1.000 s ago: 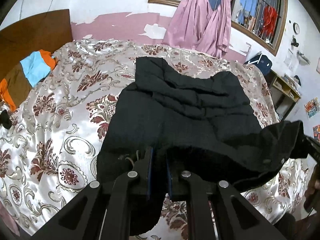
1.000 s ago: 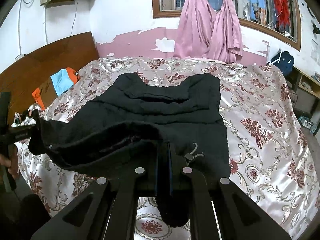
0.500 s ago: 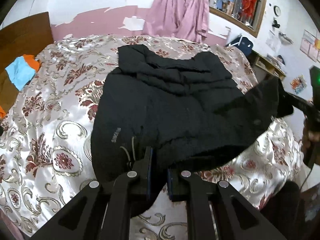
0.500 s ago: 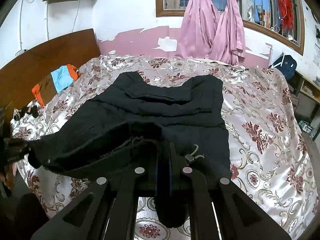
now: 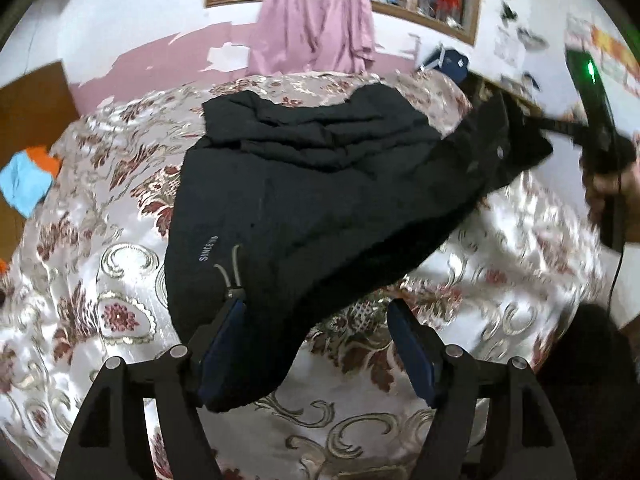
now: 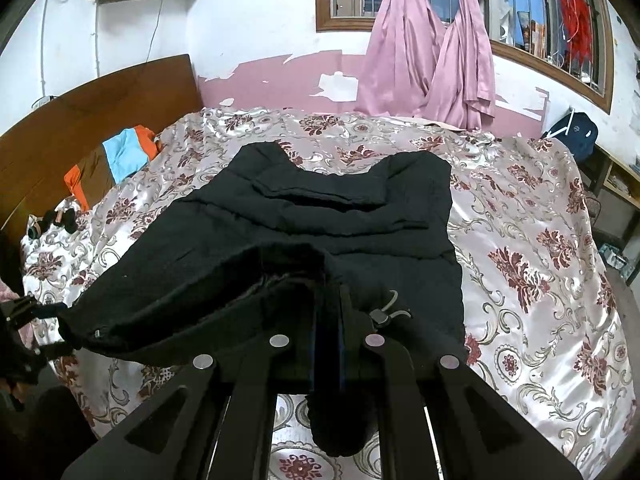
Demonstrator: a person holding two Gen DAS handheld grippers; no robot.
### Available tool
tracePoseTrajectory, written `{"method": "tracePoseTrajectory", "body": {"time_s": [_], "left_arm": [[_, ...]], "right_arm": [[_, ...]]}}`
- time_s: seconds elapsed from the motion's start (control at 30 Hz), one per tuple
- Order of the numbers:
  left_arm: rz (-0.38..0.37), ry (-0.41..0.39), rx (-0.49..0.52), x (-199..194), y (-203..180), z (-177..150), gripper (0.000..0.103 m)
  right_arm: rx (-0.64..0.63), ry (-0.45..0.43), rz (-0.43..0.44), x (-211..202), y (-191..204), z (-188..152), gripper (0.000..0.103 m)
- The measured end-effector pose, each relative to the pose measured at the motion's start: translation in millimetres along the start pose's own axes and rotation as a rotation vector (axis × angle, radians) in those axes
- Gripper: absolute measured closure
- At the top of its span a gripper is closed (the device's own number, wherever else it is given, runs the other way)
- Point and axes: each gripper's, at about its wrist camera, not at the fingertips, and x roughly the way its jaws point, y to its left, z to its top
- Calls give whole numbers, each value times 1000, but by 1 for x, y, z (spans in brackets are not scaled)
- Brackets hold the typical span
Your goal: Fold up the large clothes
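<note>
The jacket [image 5: 320, 184] lies on the bed [image 5: 100, 264], long axis running toward twelve o'clock. The left gripper [image 5: 316, 344] gapes wide around its near hem; the right gripper [image 6: 327, 344] pinches the other hem corner.

I see a black jacket [image 6: 320, 240] of matt cloth, quilted on the body, with a rougher, fleecy look along the lifted hem. Beneath it, the bedspread [image 6: 540, 240] is glossy satin-like cloth that catches the light. The headboard [image 6: 100, 108] is smooth brown wood. The curtains [image 6: 432, 48] are pink cloth with a soft sheen. The wall paint [image 6: 280, 76] is flaking in patches. The left gripper [image 5: 316, 336] is matt black plastic, with blue pads [image 5: 224, 332] and small shiny metal fasteners.
</note>
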Motion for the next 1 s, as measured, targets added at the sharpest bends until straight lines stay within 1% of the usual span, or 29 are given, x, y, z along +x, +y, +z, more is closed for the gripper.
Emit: {"method": "tracePoseTrajectory", "body": {"time_s": [0.1,0.17,0.2,0.23,0.27,0.33,0.37,0.43,0.57,0.7,1.0], "left_arm": [[51,9,44,13,-3,1,32],[75,15,61,21,-3,2,46],[83,26,61,28,-2,3,61],[92,28,54,31,0,4,68],[98,28,20,35,5,6,79],[61,20,-61,37,17,8,88],[36,7,-120,35,24,10,91],[22,-11,-164,32,28,14,94],[12,-50,-195,24,33,34,95],[-11,-62,-242,26,43,55,95],[-18,-77,-253,25,48,93,95]], "right_arm": [[2,0,1,0,0,0,96],[0,1,1,1,-1,1,96],[2,1,1,1,-1,1,96],[3,0,2,1,-1,1,96],[8,0,4,0,-1,0,96],[14,0,8,0,0,-2,96],[15,0,10,-1,0,-4,96],[16,0,14,-1,0,-7,96],[26,-19,16,-9,-2,-11,97],[34,-29,12,-11,-9,-8,97],[58,-48,0,-13,-25,2,97]]}}
